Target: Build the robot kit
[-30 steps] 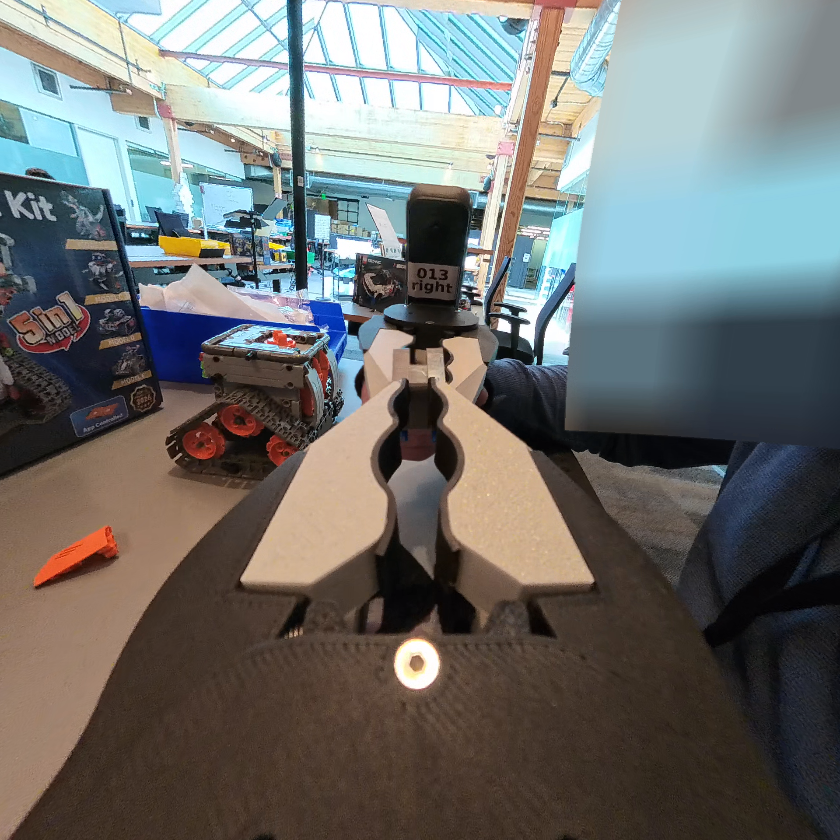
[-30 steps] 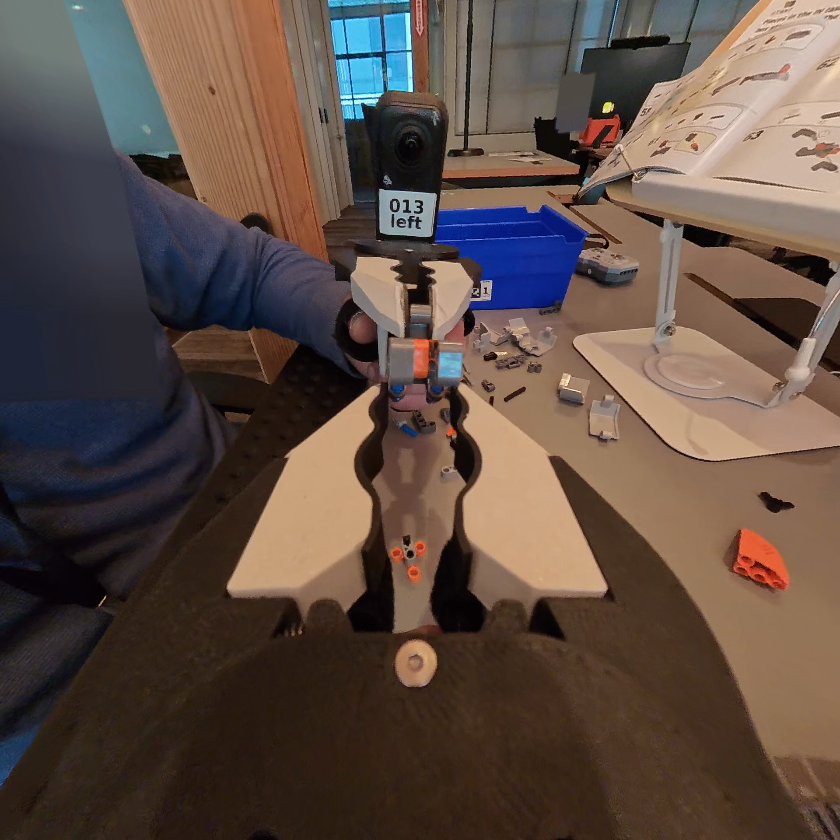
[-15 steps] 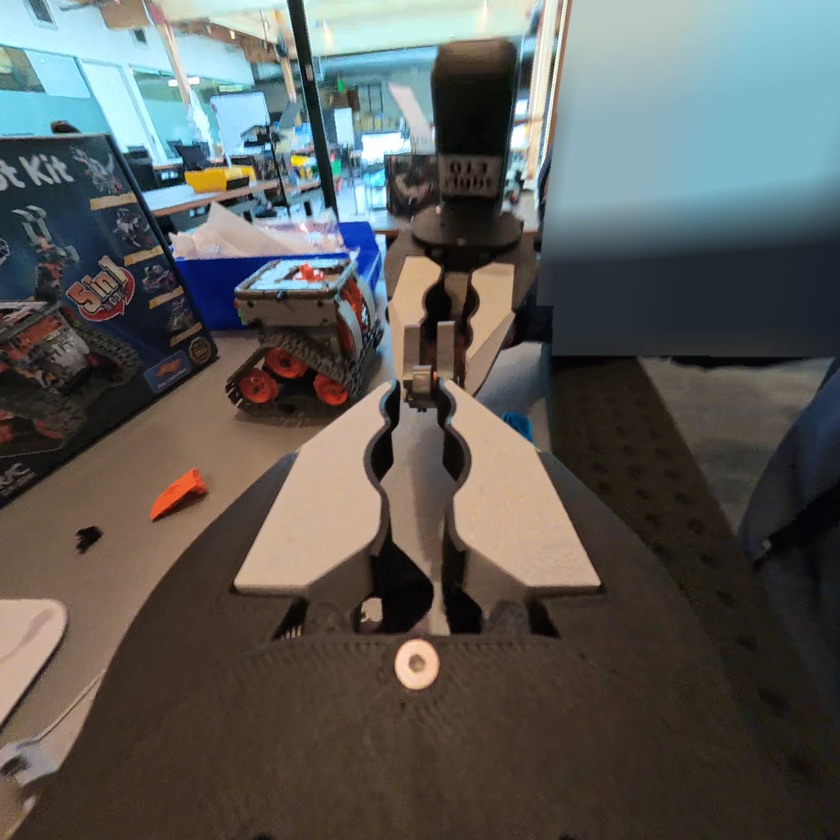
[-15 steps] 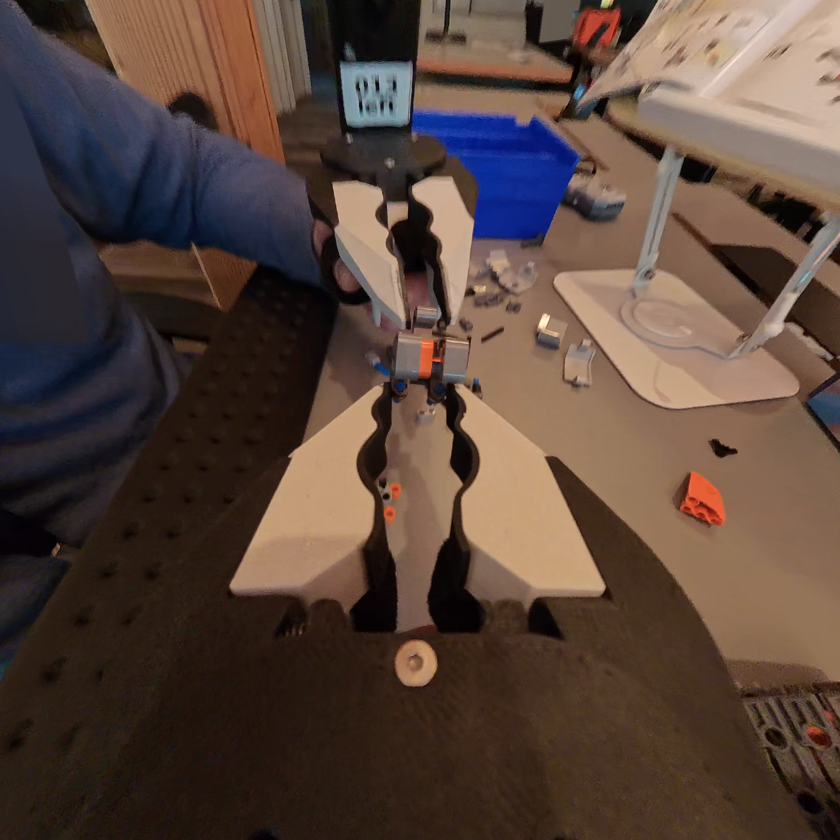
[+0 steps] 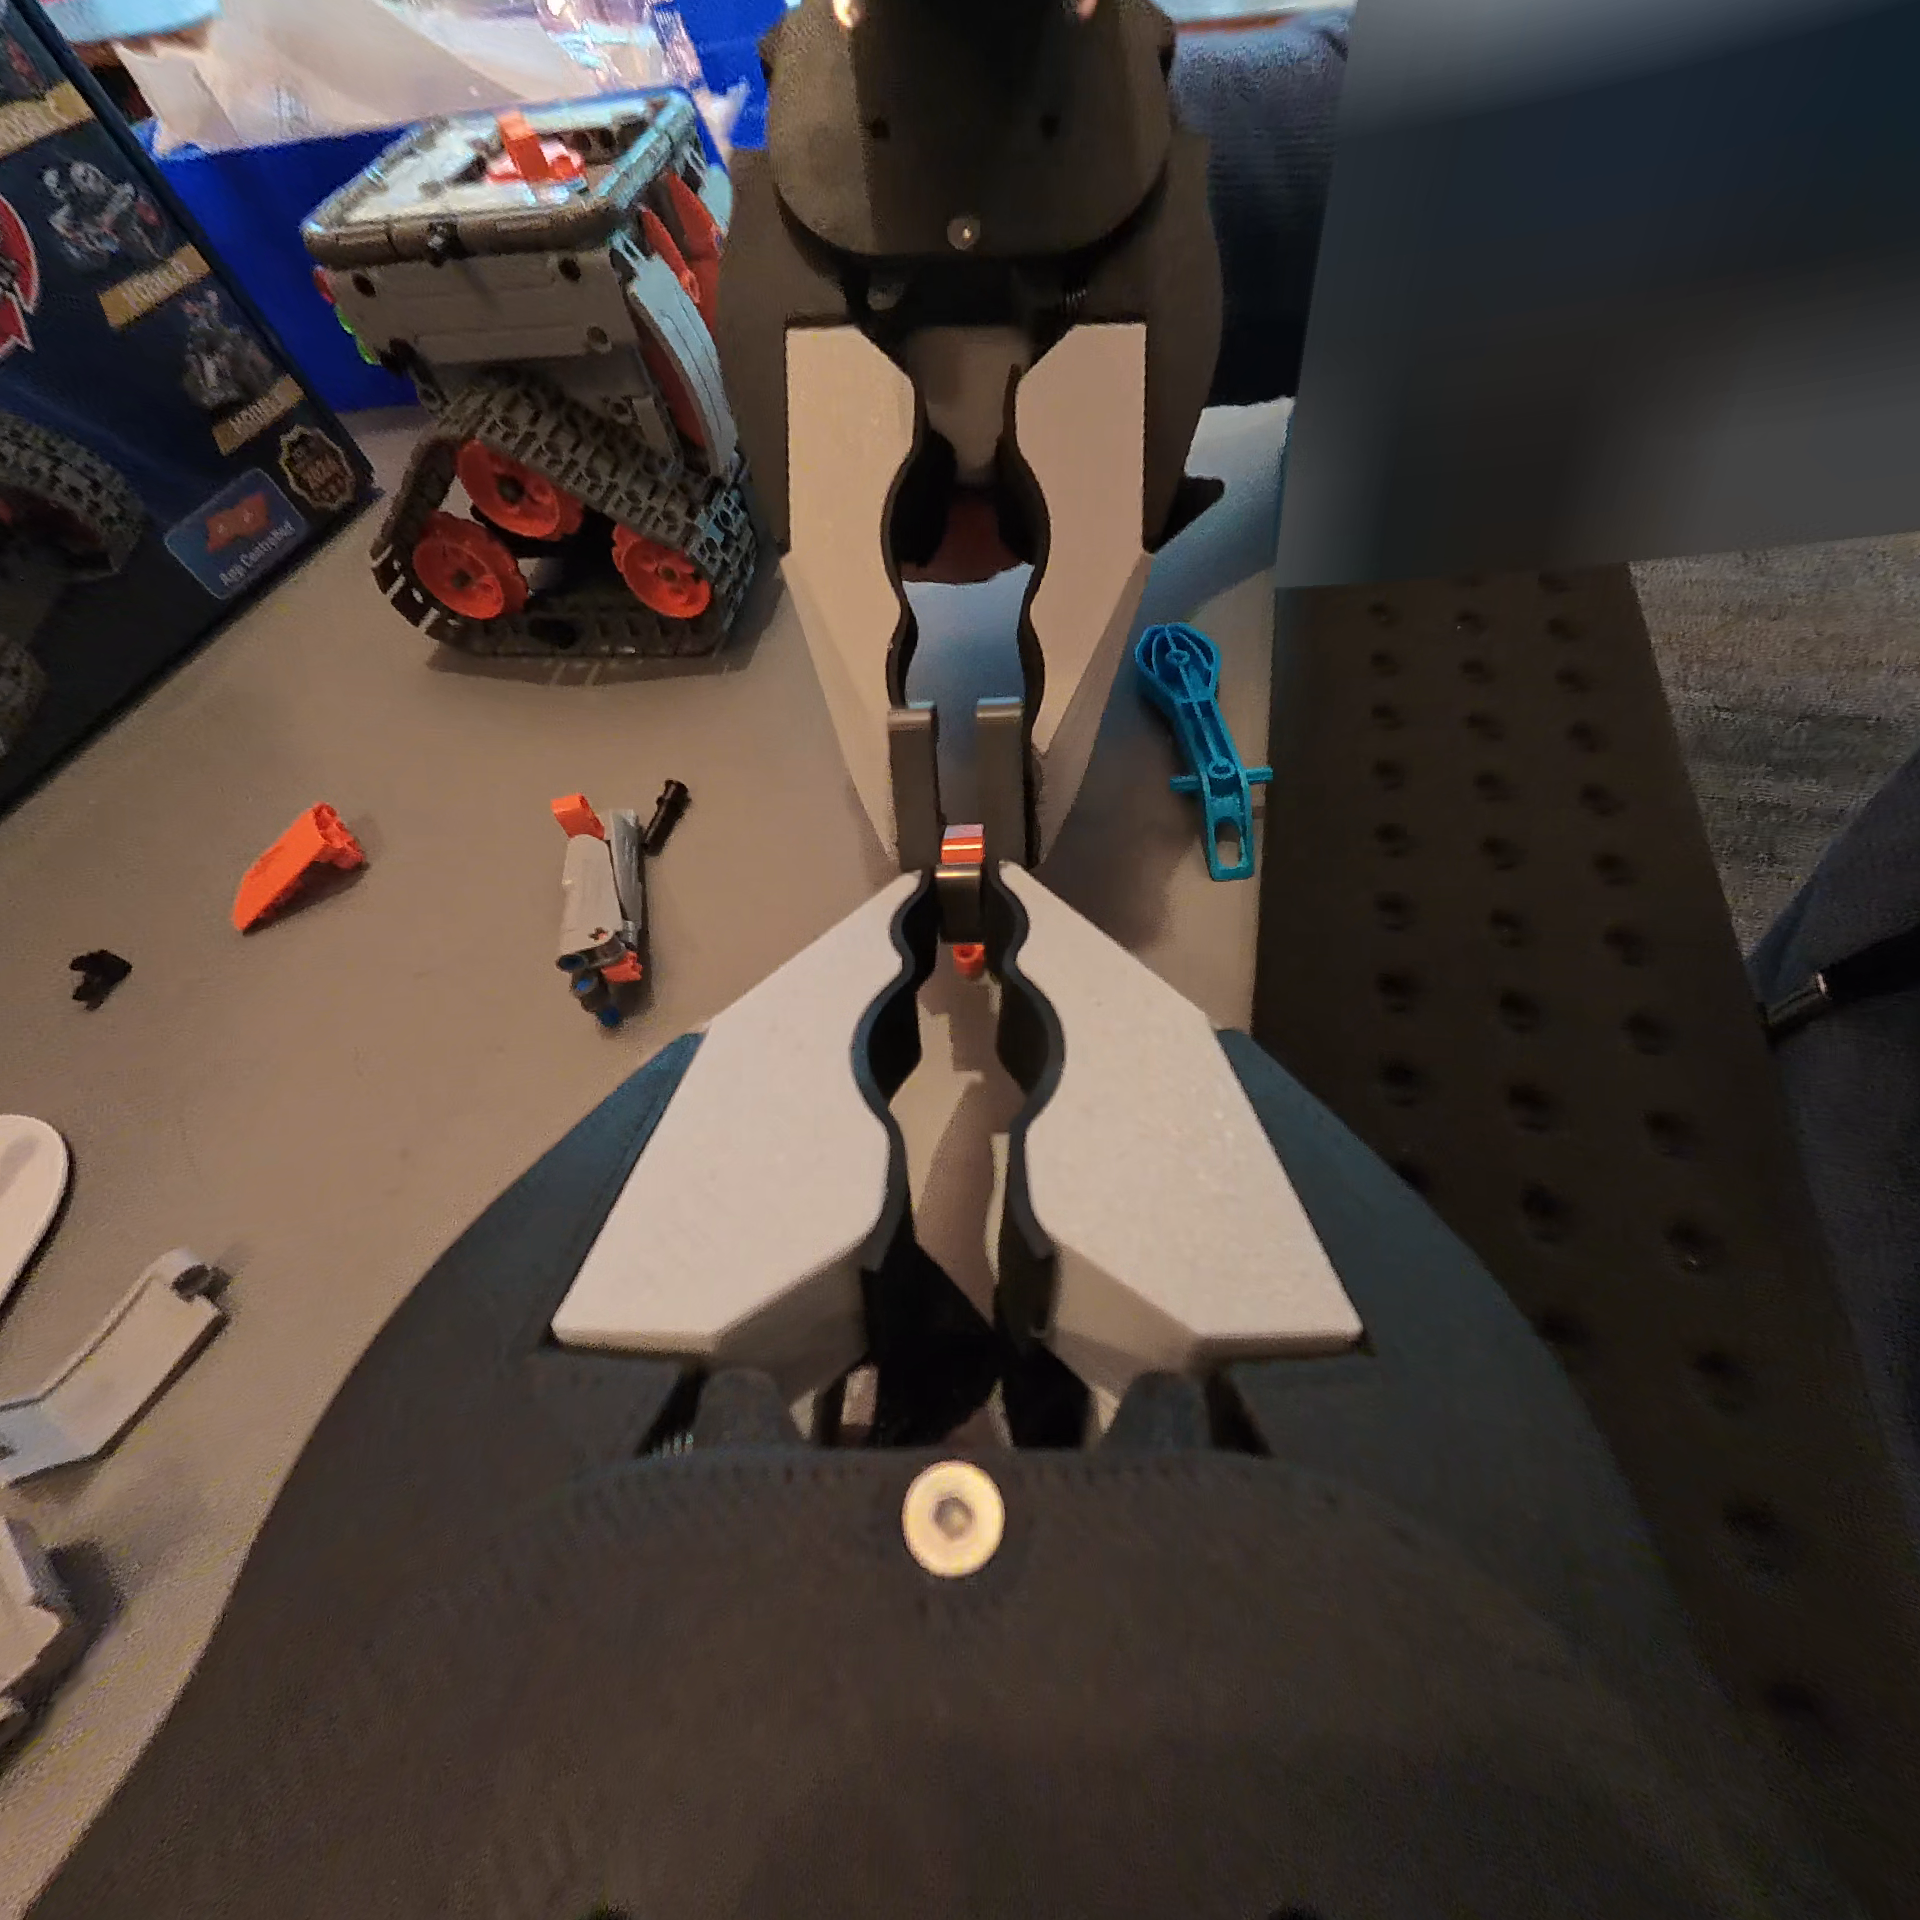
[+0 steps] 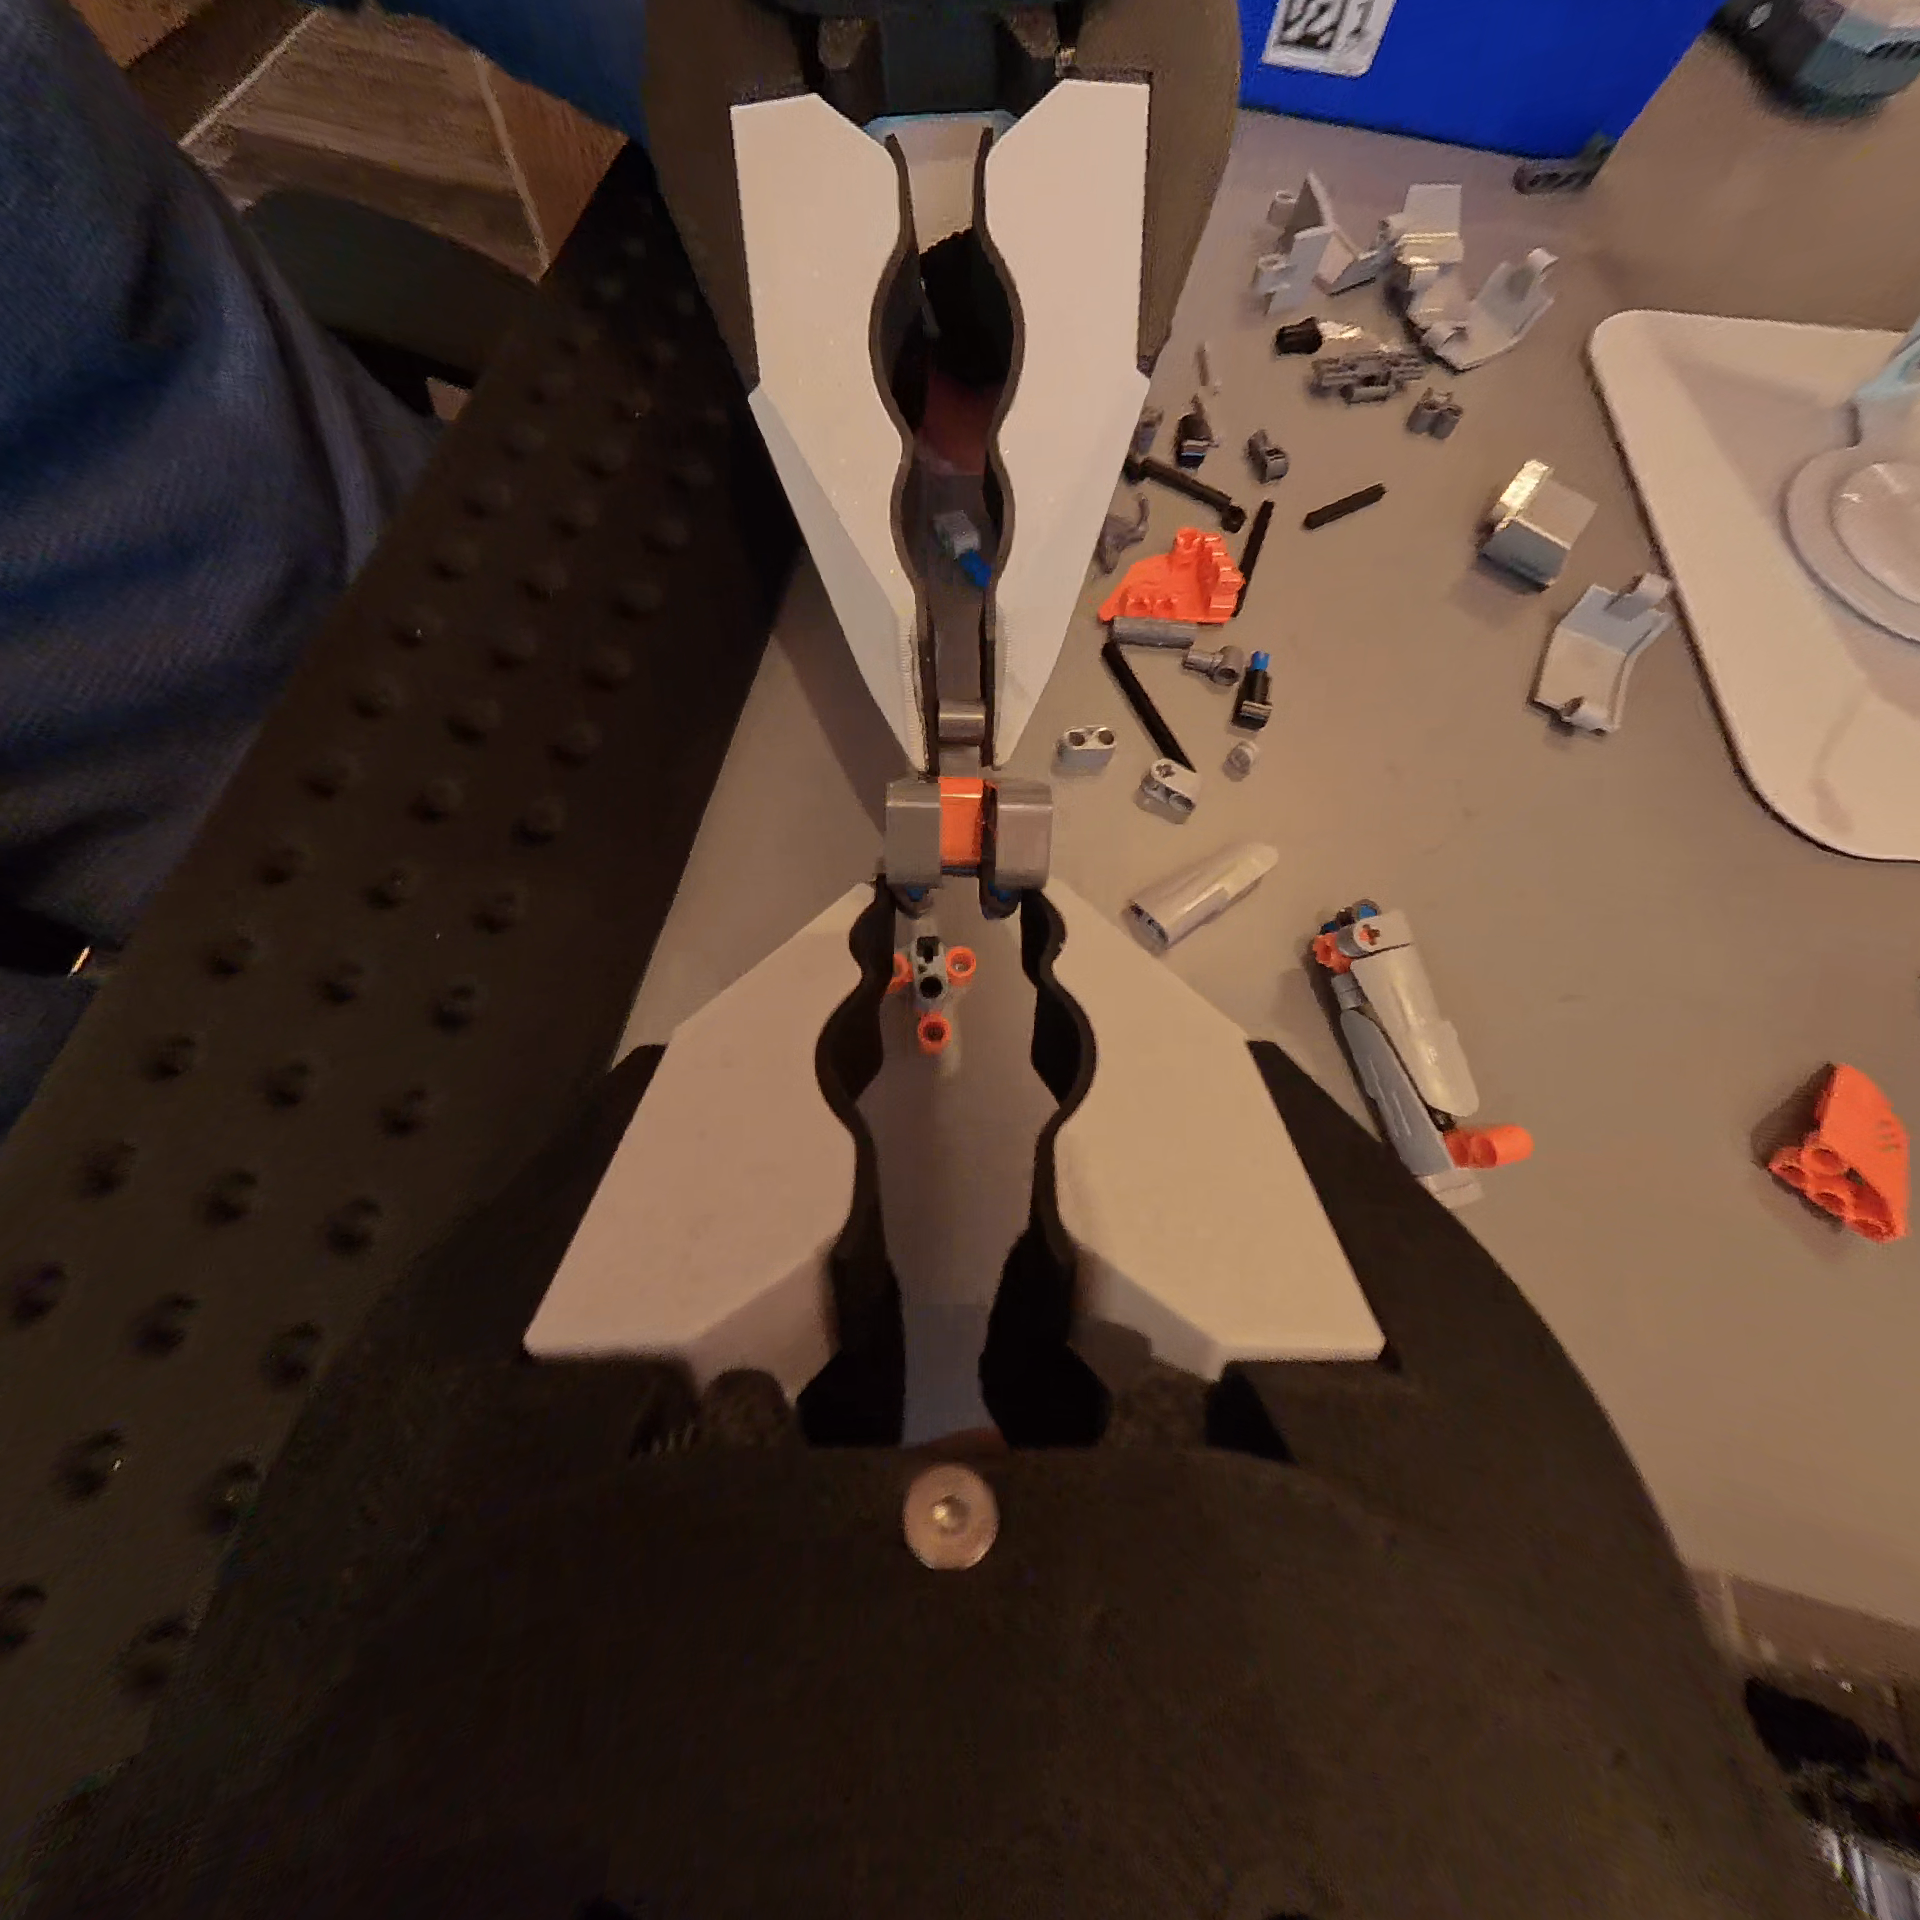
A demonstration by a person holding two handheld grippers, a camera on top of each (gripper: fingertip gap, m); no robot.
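Left tool (image 5: 961,904) pinches the small grey-orange assembly (image 6: 966,836); right tool (image 6: 961,914), at six o'clock, seemingly grips its lower pins.

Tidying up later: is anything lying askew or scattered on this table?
Yes. Loose building pieces lie strewn beside the white stand base, and a half-built grey and orange part lies tipped on its side.

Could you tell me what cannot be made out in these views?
- Left wrist view: the black part in the left gripper is mostly hidden by its fingertips.
- Left wrist view: the printed box is cut off by the left edge.
- Right wrist view: the white stand base is cut off right, the blue bin at top.
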